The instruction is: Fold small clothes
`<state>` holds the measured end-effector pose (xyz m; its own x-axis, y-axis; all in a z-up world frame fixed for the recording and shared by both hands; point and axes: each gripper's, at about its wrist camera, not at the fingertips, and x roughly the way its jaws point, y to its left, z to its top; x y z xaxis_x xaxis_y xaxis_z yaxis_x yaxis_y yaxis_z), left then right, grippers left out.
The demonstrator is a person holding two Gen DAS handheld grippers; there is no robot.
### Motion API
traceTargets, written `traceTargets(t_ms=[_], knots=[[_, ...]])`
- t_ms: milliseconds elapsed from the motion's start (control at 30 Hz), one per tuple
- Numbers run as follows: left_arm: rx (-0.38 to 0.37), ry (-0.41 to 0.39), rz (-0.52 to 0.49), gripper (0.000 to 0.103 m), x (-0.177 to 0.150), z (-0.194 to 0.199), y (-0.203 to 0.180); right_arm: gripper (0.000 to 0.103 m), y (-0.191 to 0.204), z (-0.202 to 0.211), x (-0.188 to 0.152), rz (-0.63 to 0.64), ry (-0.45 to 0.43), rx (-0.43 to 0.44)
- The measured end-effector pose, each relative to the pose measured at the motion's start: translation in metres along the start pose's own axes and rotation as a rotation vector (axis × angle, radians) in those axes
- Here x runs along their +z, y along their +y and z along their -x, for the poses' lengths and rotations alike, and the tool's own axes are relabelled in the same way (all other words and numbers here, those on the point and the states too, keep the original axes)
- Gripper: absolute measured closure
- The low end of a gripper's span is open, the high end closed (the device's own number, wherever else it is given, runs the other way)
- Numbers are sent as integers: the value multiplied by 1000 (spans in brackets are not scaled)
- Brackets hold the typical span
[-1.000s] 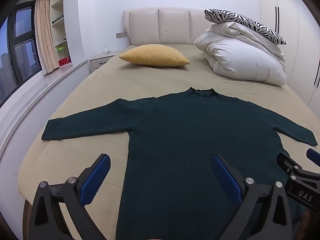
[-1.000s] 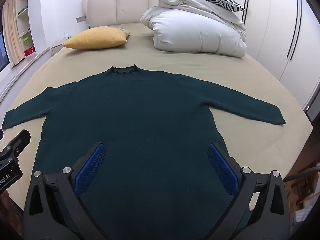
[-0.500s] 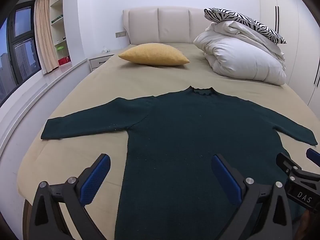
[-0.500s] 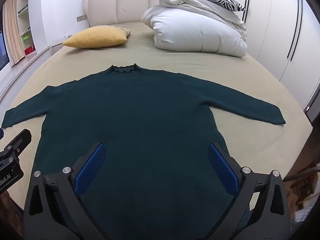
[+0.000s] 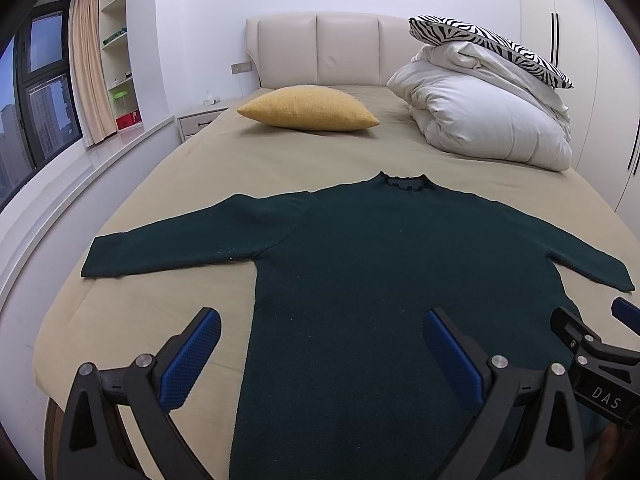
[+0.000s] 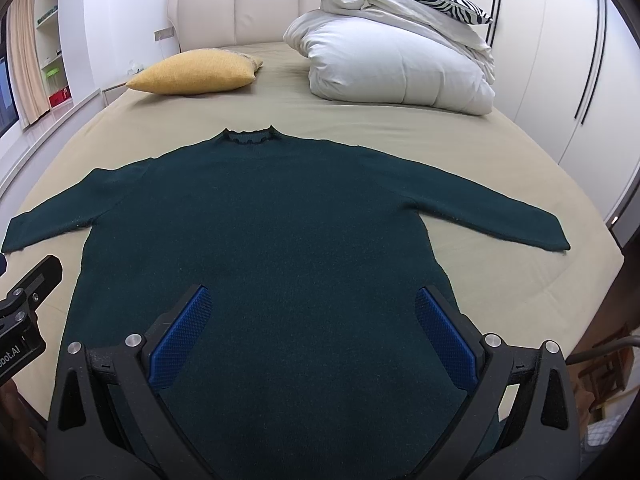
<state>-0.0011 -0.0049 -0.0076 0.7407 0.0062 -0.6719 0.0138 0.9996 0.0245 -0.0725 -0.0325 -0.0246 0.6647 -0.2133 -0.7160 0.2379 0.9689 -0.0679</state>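
Dark green sweater (image 5: pixel 400 272) flat on bed (image 5: pixel 248 168), face up, collar away from me, hem toward me, both sleeves spread sideways. My left gripper (image 5: pixel 320 340) fingers wide apart, holding nothing, above hem's left side seam. My right gripper (image 6: pixel 312 320) fingers equally wide, empty, over lower body. Long axis runs straight ahead, hem to collar. Left sleeve (image 5: pixel 180 244) lies ahead-left, nearer left gripper; right sleeve (image 6: pixel 500 216) ahead-right, nearer right gripper. Likely first fold: each sleeve inward.
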Motion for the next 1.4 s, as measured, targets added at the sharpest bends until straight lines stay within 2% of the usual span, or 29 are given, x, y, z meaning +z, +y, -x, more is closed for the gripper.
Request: traceTargets(t_ms=[1400], knots=[[-8,3,0,0,2,1,-5,0,3,-2,-6,9,10,2]])
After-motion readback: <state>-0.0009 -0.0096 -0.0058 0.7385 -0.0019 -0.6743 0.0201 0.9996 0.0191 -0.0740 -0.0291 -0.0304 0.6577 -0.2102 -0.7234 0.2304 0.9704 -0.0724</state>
